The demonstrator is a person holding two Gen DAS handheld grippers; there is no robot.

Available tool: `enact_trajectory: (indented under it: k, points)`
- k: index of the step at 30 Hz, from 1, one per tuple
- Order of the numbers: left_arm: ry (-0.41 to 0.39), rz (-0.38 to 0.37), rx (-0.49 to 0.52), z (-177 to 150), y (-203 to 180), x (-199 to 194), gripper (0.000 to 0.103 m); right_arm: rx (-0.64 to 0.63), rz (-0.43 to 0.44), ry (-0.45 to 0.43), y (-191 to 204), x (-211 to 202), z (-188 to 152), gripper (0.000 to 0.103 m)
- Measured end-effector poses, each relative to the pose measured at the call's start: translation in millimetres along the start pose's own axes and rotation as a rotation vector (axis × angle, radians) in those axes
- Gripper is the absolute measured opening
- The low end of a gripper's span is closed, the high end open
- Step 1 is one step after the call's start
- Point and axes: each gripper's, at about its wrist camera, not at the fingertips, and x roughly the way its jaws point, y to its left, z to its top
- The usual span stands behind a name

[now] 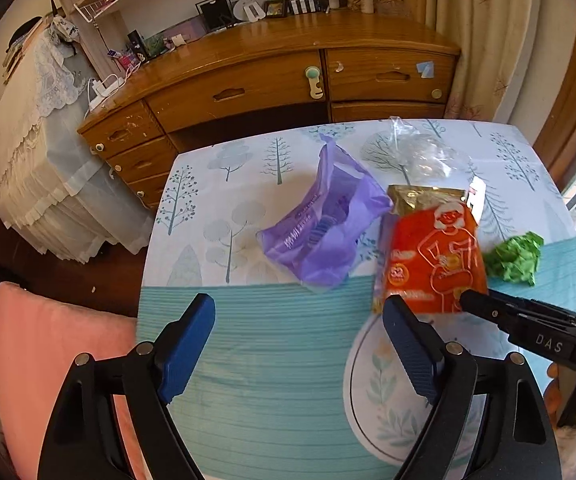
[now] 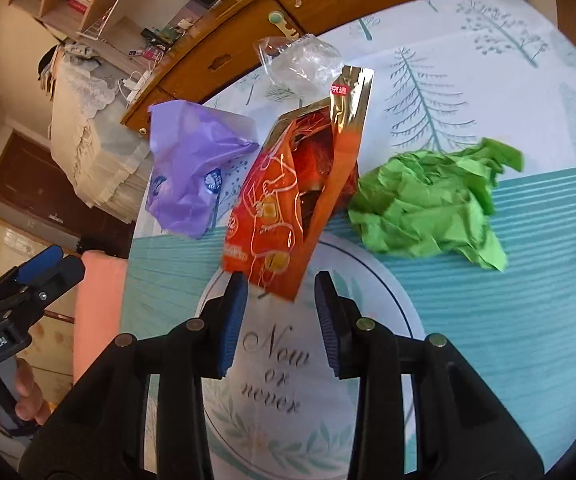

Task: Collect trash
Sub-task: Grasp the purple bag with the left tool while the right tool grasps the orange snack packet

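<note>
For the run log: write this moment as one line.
left gripper: open, empty | right gripper: open, nearing orange wrapper | purple bag, green paper: untouched

A big wooden desk [image 1: 272, 76] with drawers stands behind the table [image 1: 256, 344], which has a cloth with trees on it. Picture frames [image 1: 216, 10] sit on the desk. A pink cushion [image 1: 44, 344] is beside the table.

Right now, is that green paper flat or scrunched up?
Scrunched up: the green paper sits on the table as a wrinkled, creased ball.
</note>
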Motion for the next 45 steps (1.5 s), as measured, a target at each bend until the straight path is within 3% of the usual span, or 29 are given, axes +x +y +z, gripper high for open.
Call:
enact_trajectory:
  k: [8, 14, 24, 25, 26, 29, 31, 32, 39, 45]
  points:
    - [0.021, 0.003, 0.07, 21.1, -8.9, 32.6, 0.09, 0.107, 0.062, -0.021, -13.7, 40.6, 20.5, 0.031]
    - [0.088, -0.044, 0.092, 46.4, -11.7, 67.9, 0.094, 0.106, 0.082, -0.017, -15.5, 55.3, 32.9, 0.026]
    - [0.192, -0.061, 0.072, 72.2, -17.3, 132.3, 0.093, 0.096, 0.085, -0.017, -14.1, 58.2, 38.0, 0.019]
    - [0.197, -0.052, 0.072, 71.9, -19.4, 135.6, 0.081, 0.094, 0.084, -0.018, -13.6, 58.2, 38.6, 0.018]
    - [0.208, -0.05, 0.067, 71.2, -21.0, 139.2, 0.059, 0.091, 0.084, -0.02, -12.6, 58.3, 39.2, 0.017]
    - [0.224, -0.072, 0.04, 70.3, -21.6, 144.0, 0.024, 0.065, 0.088, -0.032, -8.5, 55.0, 38.8, 0.011]
    - [0.208, -0.071, 0.039, 66.8, -22.2, 138.4, 0.015, 0.035, 0.091, -0.044, -3.4, 50.3, 38.4, 0.008]
    - [0.201, -0.078, 0.031, 64.4, -21.4, 134.5, 0.01, 0.018, 0.086, -0.054, 0.2, 47.2, 37.7, 0.0]
    - [0.162, -0.11, -0.041, 28.1, -11.6, 90.6, 0.004, -0.075, 0.076, -0.1, 30.1, 15.9, 28.2, 0.0]
    - [0.13, -0.154, -0.133, -29.5, 8.7, 32.8, 0.003, -0.131, 0.068, -0.093, 54.4, -19.4, -10.1, 0.0]
